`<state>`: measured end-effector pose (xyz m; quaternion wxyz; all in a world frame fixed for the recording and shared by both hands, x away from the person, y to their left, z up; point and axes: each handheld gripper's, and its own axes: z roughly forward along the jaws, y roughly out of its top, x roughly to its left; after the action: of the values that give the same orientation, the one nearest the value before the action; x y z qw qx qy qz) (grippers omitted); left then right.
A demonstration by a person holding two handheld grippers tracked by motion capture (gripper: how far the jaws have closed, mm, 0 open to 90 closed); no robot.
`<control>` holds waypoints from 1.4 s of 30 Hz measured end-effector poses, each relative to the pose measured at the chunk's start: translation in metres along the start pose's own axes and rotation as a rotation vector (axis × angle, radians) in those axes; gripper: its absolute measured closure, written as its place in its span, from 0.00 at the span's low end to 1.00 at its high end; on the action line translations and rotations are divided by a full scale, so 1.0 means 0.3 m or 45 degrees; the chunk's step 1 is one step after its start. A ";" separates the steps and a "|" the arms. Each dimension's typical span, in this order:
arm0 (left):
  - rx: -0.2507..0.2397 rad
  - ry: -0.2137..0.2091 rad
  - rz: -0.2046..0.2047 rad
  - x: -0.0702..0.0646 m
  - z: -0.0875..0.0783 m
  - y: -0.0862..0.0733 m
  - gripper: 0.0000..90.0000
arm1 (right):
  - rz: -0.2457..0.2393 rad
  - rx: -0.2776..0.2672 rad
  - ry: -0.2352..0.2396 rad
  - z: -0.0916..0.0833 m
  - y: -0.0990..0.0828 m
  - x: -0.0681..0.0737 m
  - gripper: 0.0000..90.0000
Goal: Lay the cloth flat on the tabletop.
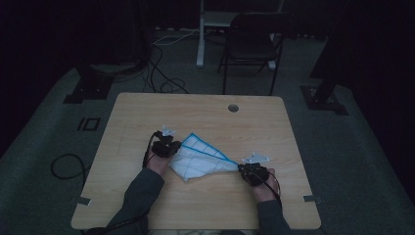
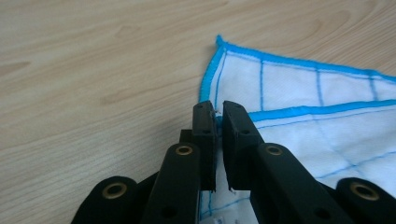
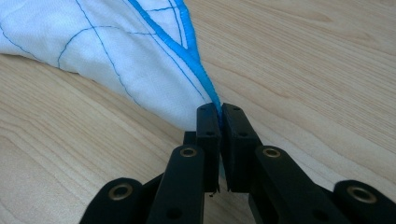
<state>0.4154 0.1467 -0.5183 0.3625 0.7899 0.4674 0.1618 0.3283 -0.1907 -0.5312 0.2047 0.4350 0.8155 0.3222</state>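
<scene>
A white cloth (image 1: 200, 159) with blue grid lines and a blue hem lies folded on the wooden table (image 1: 195, 107), drawn to a point toward the right. My left gripper (image 1: 175, 147) is at the cloth's left side; in the left gripper view (image 2: 218, 111) its jaws stand almost together with the blue-hemmed edge of the cloth (image 2: 299, 88) pinched between them. My right gripper (image 1: 243, 169) is shut on the cloth's pointed right corner, and the right gripper view (image 3: 220, 111) has the cloth (image 3: 116, 51) rising slightly from the jaws.
A round cable hole (image 1: 233, 107) sits near the table's far edge. Beyond the table stand a dark folding chair (image 1: 252, 44) and a white post (image 1: 200, 34), with cables (image 1: 161, 73) on the floor. Bare wood surrounds the cloth.
</scene>
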 end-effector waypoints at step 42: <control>-0.114 -0.188 0.053 -0.199 -0.225 -0.212 0.95 | -0.038 -0.130 0.016 -0.040 0.065 0.001 0.86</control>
<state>0.3053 0.1432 -0.5130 0.4274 0.7924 0.4150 0.1314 0.3320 -0.1866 -0.5091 0.2264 0.4097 0.8057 0.3630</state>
